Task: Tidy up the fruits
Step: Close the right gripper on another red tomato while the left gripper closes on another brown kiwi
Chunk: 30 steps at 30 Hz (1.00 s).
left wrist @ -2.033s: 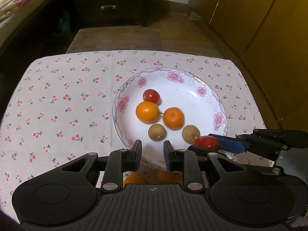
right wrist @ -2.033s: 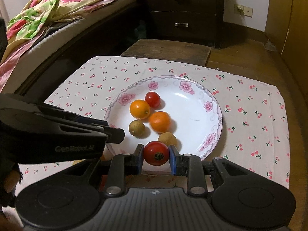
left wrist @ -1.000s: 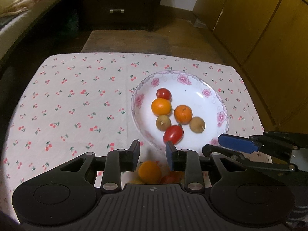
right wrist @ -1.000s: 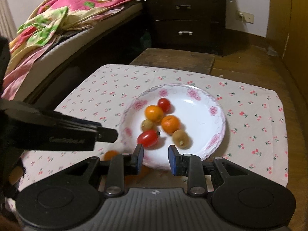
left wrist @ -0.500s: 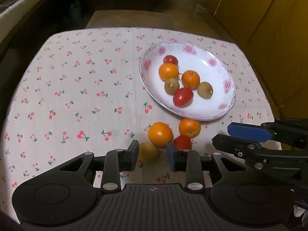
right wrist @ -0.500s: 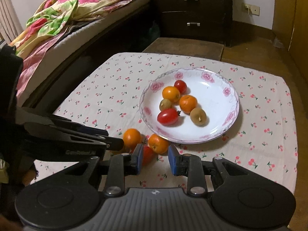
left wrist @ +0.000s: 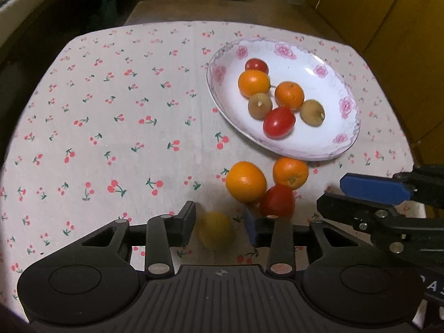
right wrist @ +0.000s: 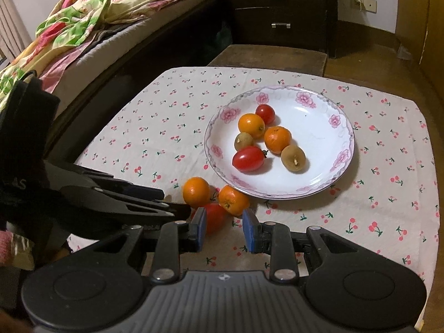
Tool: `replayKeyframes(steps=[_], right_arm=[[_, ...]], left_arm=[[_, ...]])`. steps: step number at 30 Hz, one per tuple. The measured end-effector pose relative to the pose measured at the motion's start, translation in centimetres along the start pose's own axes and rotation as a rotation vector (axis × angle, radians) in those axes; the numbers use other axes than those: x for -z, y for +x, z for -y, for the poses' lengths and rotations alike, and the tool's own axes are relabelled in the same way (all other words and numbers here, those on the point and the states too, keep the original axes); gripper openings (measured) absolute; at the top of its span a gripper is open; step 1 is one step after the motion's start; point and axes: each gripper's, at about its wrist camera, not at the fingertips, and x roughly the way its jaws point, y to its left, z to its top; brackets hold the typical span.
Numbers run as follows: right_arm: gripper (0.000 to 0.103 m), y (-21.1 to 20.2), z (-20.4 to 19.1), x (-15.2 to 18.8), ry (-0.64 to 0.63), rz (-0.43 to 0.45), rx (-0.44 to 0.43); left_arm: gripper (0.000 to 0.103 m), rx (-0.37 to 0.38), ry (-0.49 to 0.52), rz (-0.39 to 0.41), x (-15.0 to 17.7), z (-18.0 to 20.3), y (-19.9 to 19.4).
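**Blurred, Covered and Cropped Parts**

A yellow fruit (left wrist: pixel 216 229) between the left gripper's fingers (left wrist: pixel 185 220) is smeared by blur, so its kind cannot be told. The loose red tomato (right wrist: pixel 215 216) is partly covered by a right finger (right wrist: pixel 200 229). The bed (right wrist: pixel 111 27) at far left is cut by the frame edge.

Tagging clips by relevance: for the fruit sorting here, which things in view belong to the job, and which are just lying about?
Job:
- floral plate with two tomatoes, two oranges, two brown fruits
- loose on the cloth: two oranges, red tomato, yellow fruit
- left gripper, jaws just opening around the yellow fruit
- right gripper, empty

Lying about:
- cherry-print tablecloth
- bedding
- dresser
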Motion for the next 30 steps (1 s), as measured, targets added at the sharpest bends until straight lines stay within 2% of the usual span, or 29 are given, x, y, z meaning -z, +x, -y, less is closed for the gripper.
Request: replayKeyframes(steps=[7,18,30], right_arm=[[0.029,0.4,-0.1,-0.1,0.011,-0.011,0.005],[0.029,1.9,-1.1,-0.2,0.114,-0.046,0.032],[0.031,5.0,-3.8,-1.4,0.068,-0.095,0.131]], left_arm=[[0.037,-0.005,0.007,0.007,0.9,-0.2,-0.5],[0.035,0.015,-0.013,0.019,1.5,-1.8,-1.5],[0.034,0.027,-0.057,0.010,2.1,-3.9,-2.1]])
